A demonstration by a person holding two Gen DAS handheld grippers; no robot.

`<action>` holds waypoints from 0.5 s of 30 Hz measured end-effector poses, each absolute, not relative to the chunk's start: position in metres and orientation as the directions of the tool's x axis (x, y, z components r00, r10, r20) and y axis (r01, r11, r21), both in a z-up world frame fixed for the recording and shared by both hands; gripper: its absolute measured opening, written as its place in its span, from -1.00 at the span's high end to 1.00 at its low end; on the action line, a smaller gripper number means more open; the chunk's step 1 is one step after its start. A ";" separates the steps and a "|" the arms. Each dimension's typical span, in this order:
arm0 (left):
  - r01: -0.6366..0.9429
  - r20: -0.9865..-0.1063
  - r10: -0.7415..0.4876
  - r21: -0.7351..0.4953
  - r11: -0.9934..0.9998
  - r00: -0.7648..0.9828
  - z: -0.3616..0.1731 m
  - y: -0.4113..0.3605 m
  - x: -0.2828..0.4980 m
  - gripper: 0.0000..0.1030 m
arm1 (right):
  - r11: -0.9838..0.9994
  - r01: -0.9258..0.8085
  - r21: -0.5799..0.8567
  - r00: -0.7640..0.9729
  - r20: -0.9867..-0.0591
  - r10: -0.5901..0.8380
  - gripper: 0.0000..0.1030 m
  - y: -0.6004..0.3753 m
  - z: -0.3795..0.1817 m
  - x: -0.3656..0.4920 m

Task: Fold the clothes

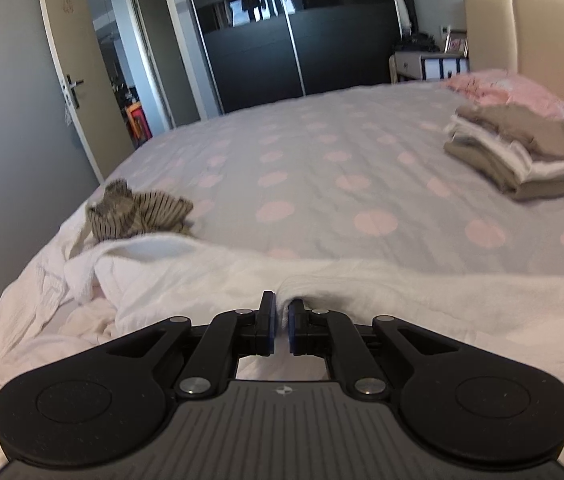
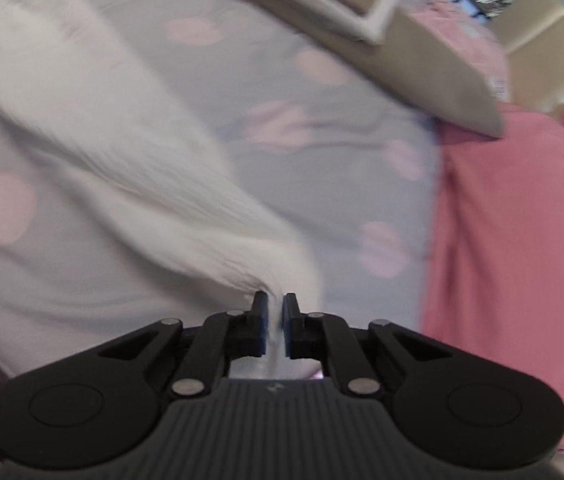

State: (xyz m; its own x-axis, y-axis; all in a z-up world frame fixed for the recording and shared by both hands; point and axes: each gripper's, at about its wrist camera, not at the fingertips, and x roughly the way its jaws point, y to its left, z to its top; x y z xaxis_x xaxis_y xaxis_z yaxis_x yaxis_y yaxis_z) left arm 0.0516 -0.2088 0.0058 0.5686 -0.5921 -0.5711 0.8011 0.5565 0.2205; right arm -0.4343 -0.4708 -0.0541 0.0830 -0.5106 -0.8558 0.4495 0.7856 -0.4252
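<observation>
Your left gripper (image 1: 281, 312) and right gripper (image 2: 274, 308) each clamp the white garment (image 1: 210, 276) along the bed's near edge. Folded stack (image 1: 522, 152) complete; striped garment (image 1: 138, 216) remains unfolded.

Both black tongs (image 1: 281, 322) (image 2: 275, 320) have blue pads, silver screws, ribbed grey bodies.

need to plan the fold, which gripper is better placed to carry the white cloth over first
Right, probably: the right gripper pinches a raised tail of the white garment; the left gripper pinches where it lies.
</observation>
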 end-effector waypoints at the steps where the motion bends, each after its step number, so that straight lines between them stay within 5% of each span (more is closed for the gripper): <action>1: 0.805 -0.559 -0.607 0.215 0.553 0.566 0.012 -0.209 0.049 0.92 | 0.767 0.461 -0.447 0.070 -0.843 -0.533 0.88 -0.478 -0.046 -0.437; 15: 0.837 -0.358 -0.757 0.204 0.508 0.547 0.142 -0.270 0.016 0.93 | 0.485 0.617 -0.619 0.020 -0.604 -0.796 0.91 -0.588 0.051 -0.428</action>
